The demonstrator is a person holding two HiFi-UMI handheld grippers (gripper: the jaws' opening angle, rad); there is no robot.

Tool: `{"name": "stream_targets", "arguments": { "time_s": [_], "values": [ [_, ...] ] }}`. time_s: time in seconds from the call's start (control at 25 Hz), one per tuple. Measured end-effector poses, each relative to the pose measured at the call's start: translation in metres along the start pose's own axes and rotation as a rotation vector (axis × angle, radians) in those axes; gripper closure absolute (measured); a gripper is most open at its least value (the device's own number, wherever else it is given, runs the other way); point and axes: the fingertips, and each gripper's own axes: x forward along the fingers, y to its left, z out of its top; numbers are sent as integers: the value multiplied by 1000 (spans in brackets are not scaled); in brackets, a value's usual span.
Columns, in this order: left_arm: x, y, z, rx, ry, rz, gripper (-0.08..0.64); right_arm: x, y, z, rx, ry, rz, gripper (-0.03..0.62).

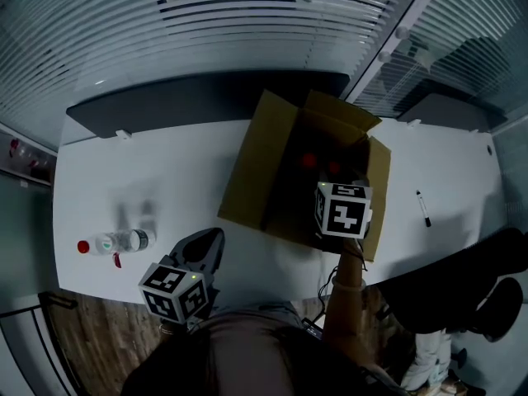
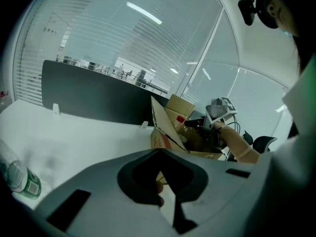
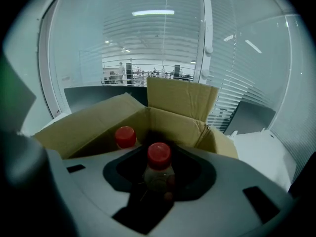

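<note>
While its jaws clamp a red-capped bottle point(image 3: 159, 168) at frame centre, the right gripper point(image 3: 158, 181) sits over the open cardboard box point(image 3: 182, 100), beside a second red cap point(image 3: 125, 136). In the head view the marker cube point(image 1: 342, 209) hides this grip. The left gripper point(image 2: 160, 174), jaws together and empty, hangs at that view's lower left, near a lying bottle point(image 1: 115, 242).

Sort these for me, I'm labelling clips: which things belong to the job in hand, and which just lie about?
Job: held bottle, box, second bottle inside it, probably the third bottle lying on the table.
Lying about: pen, chair.
</note>
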Motion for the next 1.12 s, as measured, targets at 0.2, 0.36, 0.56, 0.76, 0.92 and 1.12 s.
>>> {"name": "stream_targets", "arguments": {
  "time_s": [0.2,0.36,0.56,0.76,0.92,1.12],
  "values": [
    [-6,-1,0,4,-9,-5,554,-10,1,3,-2,-17,12,422],
    [-12,-4,0,14,-11,-14,554,-26,1,11,14,-55,24,422],
    [-20,-10,-1,37,-10,-38,554,-50,3,22,10,-108,21,422],
    [-31,-11,1,58,-19,-57,554,-77,5,33,-4,-155,-3,422],
    [-40,-12,3,71,-25,-74,554,-102,9,46,-1,-206,-10,422],
    [-53,-12,2,83,-35,-91,554,-137,17,63,2,-286,-4,422]
  ]
}}
